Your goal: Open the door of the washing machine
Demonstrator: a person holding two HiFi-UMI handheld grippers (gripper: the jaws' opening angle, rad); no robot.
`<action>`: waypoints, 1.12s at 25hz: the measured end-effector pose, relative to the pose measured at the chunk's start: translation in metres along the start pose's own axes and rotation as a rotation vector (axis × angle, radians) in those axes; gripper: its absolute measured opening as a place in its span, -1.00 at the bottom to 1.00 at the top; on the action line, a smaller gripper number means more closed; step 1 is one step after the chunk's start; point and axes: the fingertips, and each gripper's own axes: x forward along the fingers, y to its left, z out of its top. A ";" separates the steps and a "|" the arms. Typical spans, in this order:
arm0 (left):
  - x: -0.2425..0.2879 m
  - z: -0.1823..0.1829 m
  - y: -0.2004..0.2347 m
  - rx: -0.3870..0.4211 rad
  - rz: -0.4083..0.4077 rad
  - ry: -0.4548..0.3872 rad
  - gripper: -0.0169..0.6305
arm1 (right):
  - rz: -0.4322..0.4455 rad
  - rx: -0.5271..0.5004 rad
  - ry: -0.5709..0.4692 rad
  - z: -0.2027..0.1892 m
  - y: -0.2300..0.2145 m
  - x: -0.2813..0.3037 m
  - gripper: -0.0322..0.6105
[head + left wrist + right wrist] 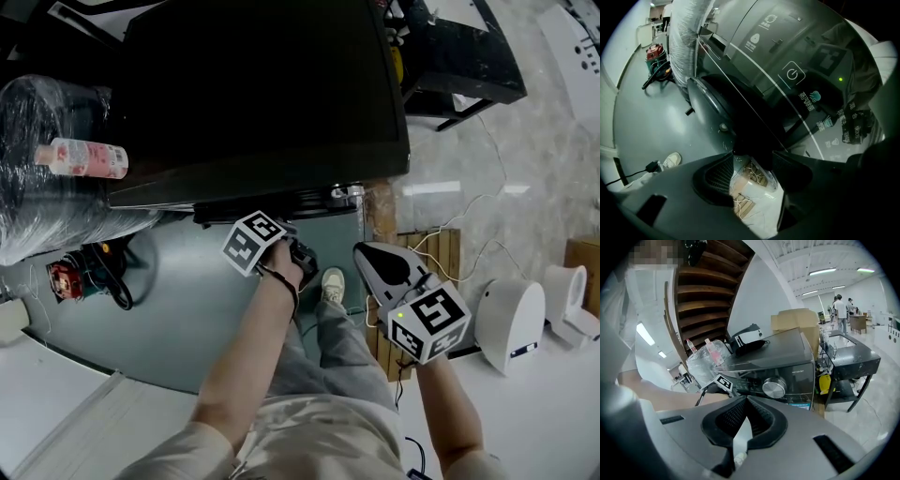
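- Nearest to the person, the right gripper hangs out to one side with its jaw tips together on nothing. It is well apart from the front of the washing machine, so it cannot steady anything.
- The left gripper is up at the machine's front, angled downward, with its jaws wide apart and empty. Through the gap I see only the wooden pallet and loose cables on the floor below.
- The door is the dark, round bulge on the front, under the control panel. In the left gripper view it sits just ahead of the jaws and off to their upper left, not between them. I cannot tell whether a jaw touches it, or whether it is already ajar.
- If the jaws close here, I think they would catch air or slide off the smooth curved glass rather than hook the door's edge.
- A hard pull against a latched door, with nothing bracing the machine, might rock it.
- Swinging wide, the door could foul the cables beyond.
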 end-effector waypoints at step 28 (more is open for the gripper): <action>-0.073 -0.064 0.110 0.398 -0.031 0.280 -0.16 | 0.206 -0.209 0.139 -0.032 0.078 0.043 -0.82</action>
